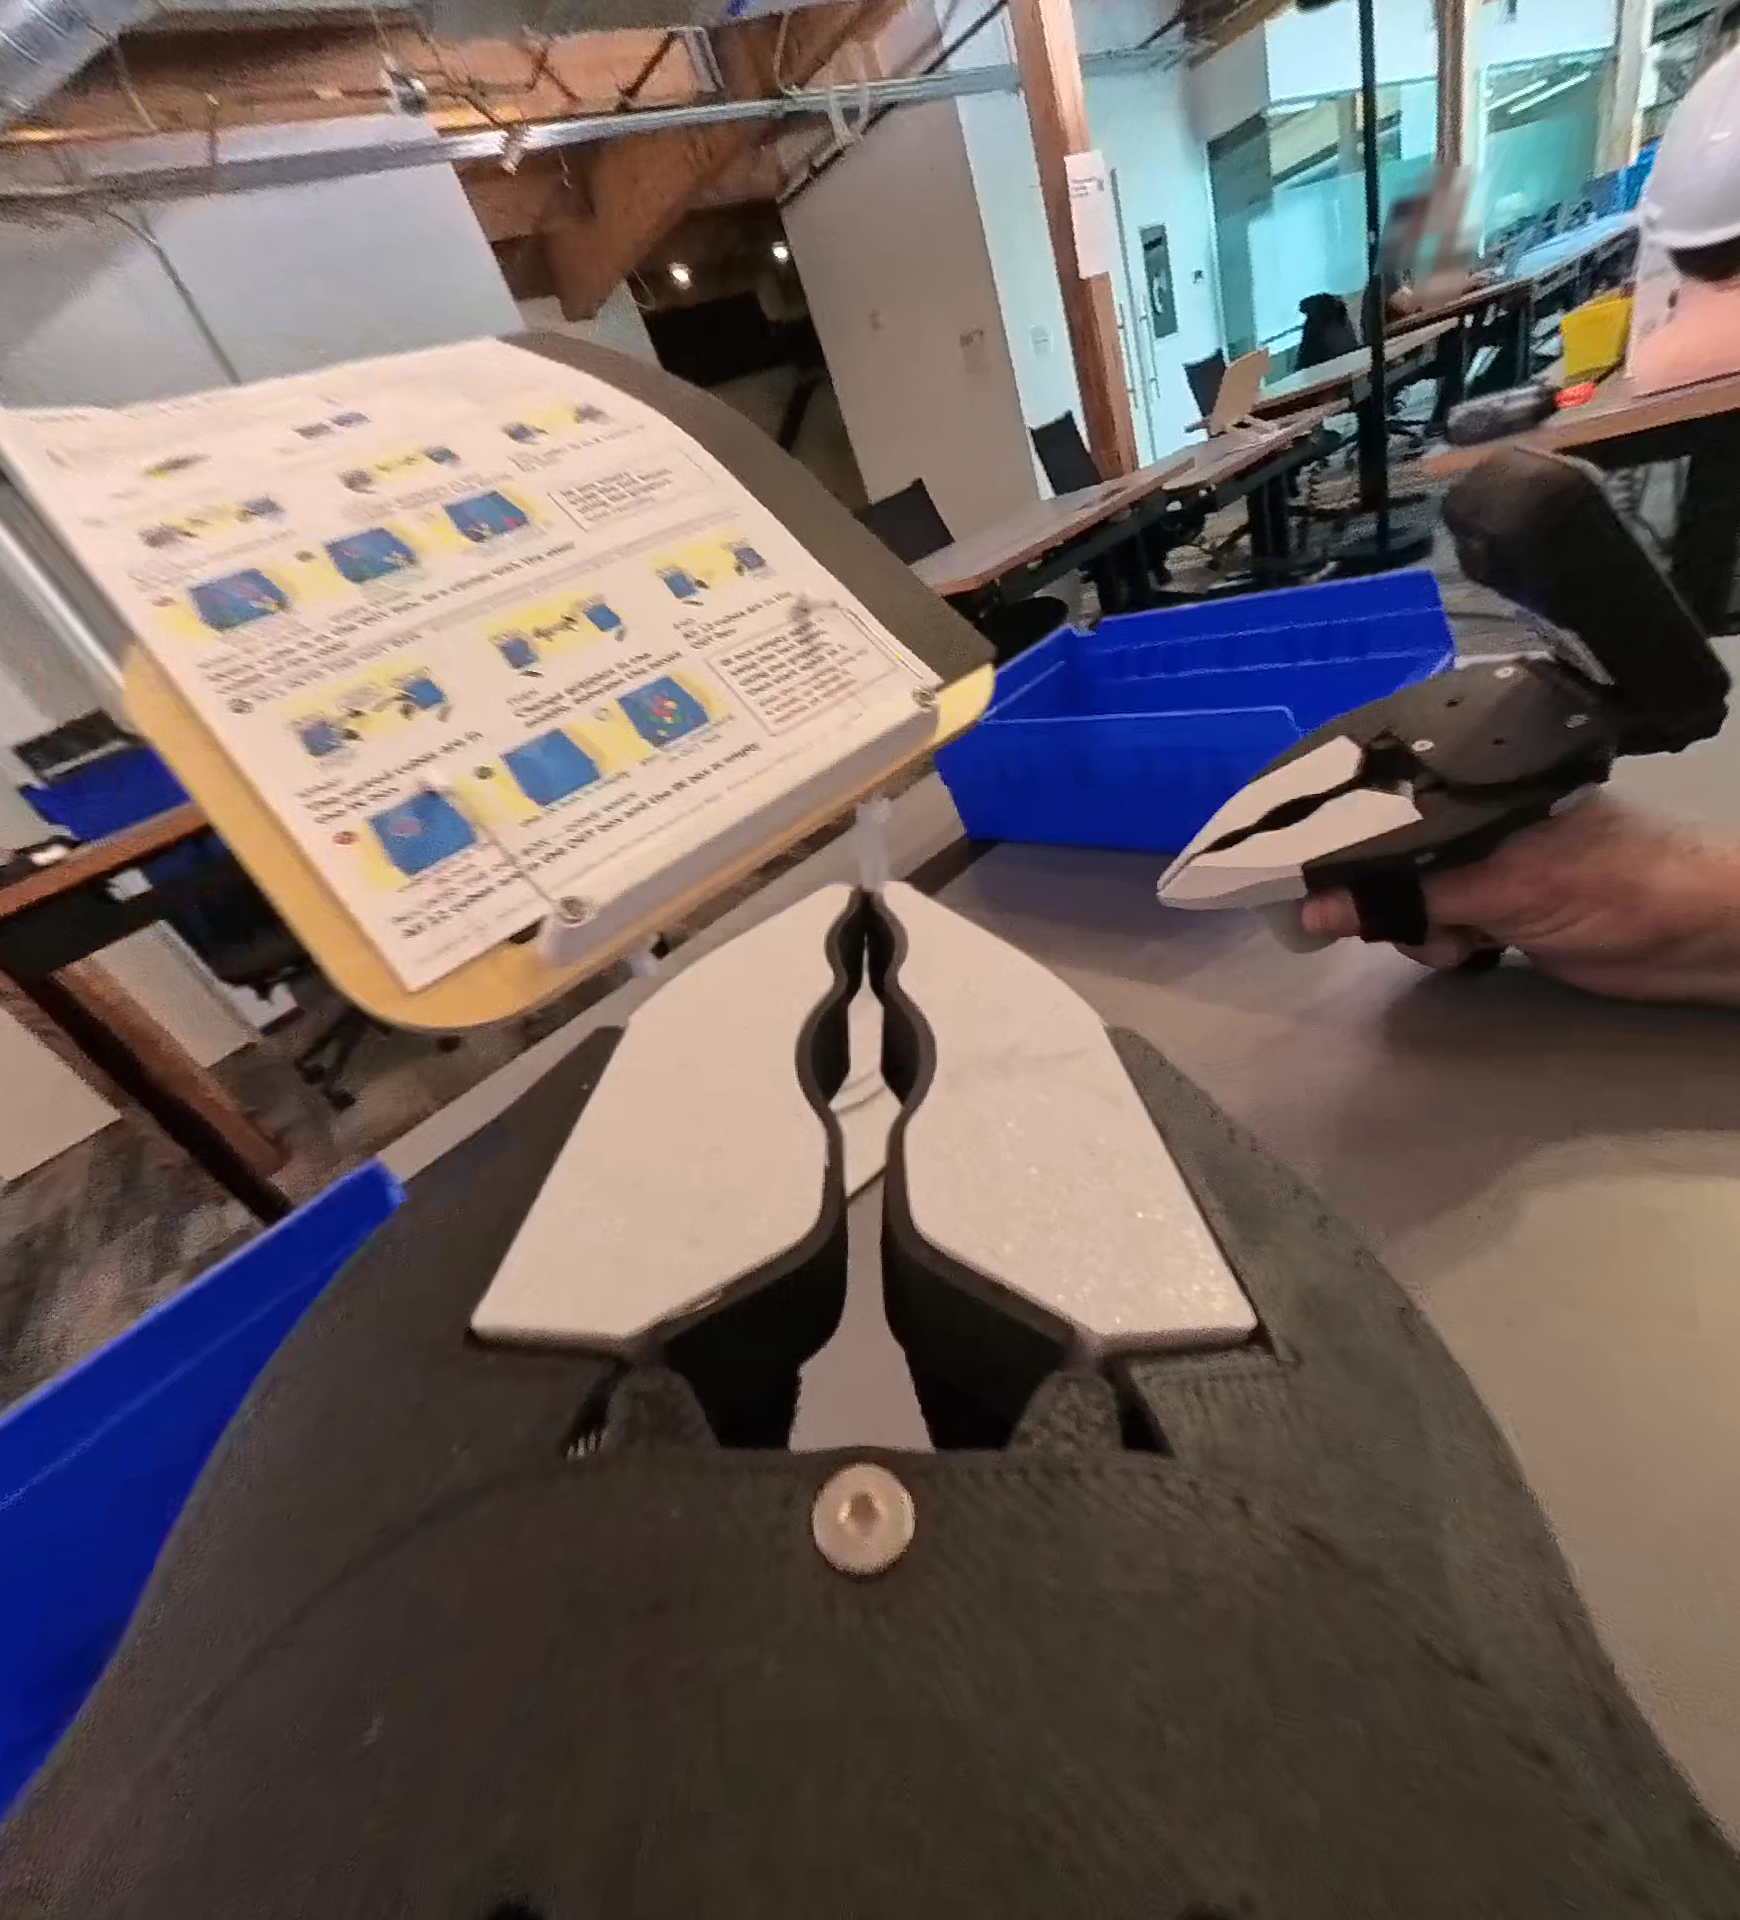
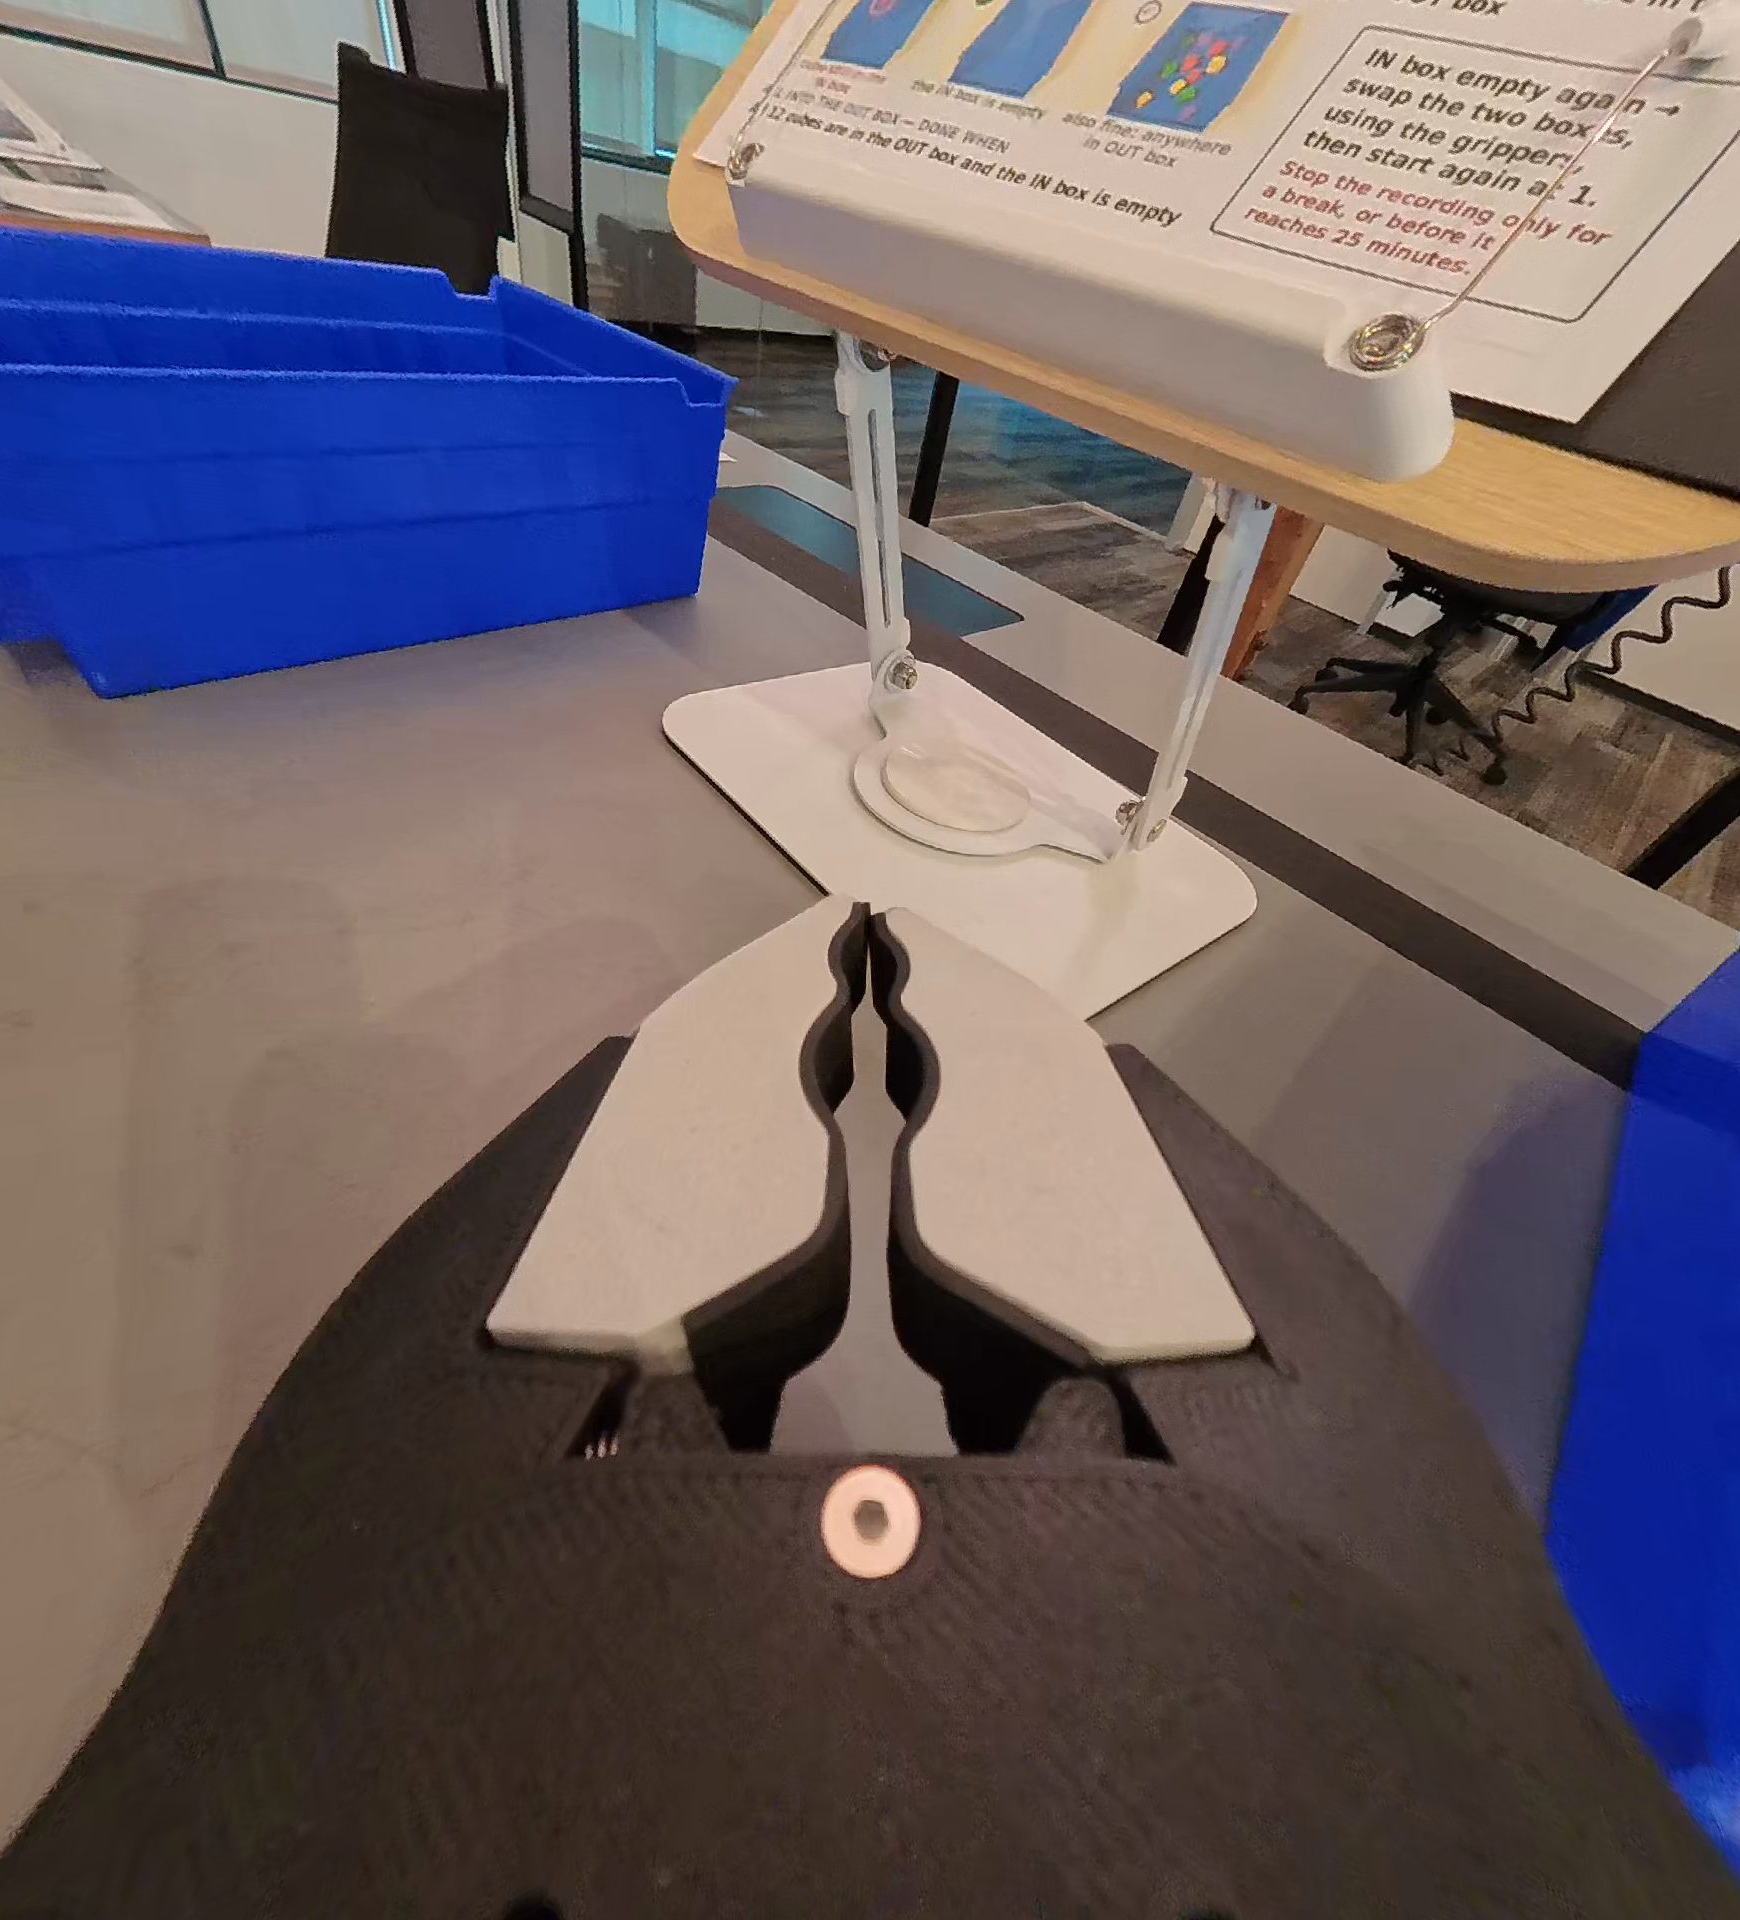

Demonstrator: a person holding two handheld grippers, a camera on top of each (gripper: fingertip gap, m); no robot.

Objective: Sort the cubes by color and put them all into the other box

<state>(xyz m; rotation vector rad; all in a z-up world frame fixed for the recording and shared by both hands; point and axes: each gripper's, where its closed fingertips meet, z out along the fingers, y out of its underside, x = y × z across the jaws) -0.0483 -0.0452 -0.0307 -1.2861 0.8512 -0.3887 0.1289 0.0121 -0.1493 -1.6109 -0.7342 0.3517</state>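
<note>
No cubes show in either view. My left gripper is shut and empty, held over the grey table and pointing at the instruction stand. My right gripper is shut and empty, just above the table near the stand's white base. It also shows in the left wrist view, held by a hand at the right. A blue box stands behind it; its inside is hidden. Another blue box is at the lower left. In the right wrist view one blue box stands at the left and another at the right edge.
A tilted wooden board with a printed instruction sheet stands on white legs and a white base plate at the table's far edge. A person in a white hard hat is at the far right. Office desks and chairs lie beyond. Spacing between my two grippers at the tips: around 25 cm.
</note>
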